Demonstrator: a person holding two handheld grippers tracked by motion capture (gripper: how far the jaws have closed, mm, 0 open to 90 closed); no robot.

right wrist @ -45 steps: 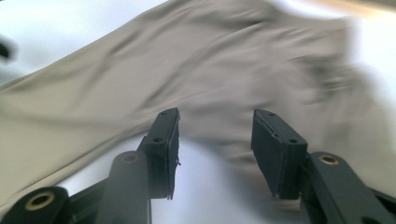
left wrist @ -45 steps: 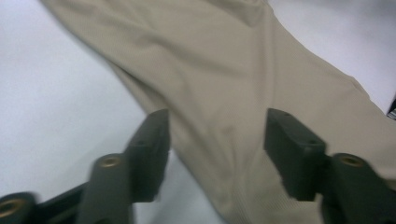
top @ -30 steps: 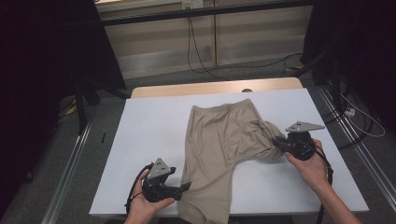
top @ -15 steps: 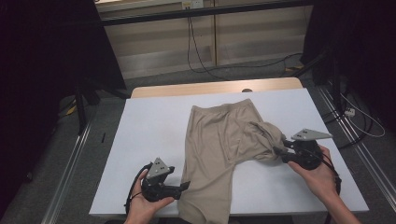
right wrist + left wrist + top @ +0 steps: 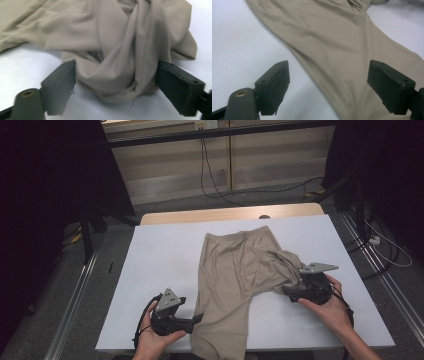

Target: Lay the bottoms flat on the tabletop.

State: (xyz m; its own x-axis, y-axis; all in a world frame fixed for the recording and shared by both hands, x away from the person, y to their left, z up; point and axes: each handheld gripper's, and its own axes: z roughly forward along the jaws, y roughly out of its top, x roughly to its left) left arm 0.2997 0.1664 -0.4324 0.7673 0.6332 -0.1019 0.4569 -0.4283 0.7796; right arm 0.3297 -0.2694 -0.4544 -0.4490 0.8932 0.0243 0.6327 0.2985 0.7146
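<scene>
A pair of beige trousers [image 5: 230, 275] lies on the white table [image 5: 160, 265], waistband at the far end. One leg runs toward the near edge and hangs over it; the other leg [image 5: 130, 50] is bunched in a crumpled heap at the right. My left gripper [image 5: 196, 319] sits at the near left, jaws open, straddling the edge of the straight leg [image 5: 342, 57]. Held open, my right gripper [image 5: 286, 290] has its jaws on either side of the crumpled heap, low over the table.
A wooden strip [image 5: 225, 214] borders the table's far edge. Black cables [image 5: 220, 180] lie on the floor behind, metal rails [image 5: 75, 300] run along both sides, and white cables [image 5: 385, 250] trail at the right. Bare white table lies left of the trousers.
My right gripper has moved down and toward the near edge, now low around the crumpled leg. My left gripper has hardly moved.
</scene>
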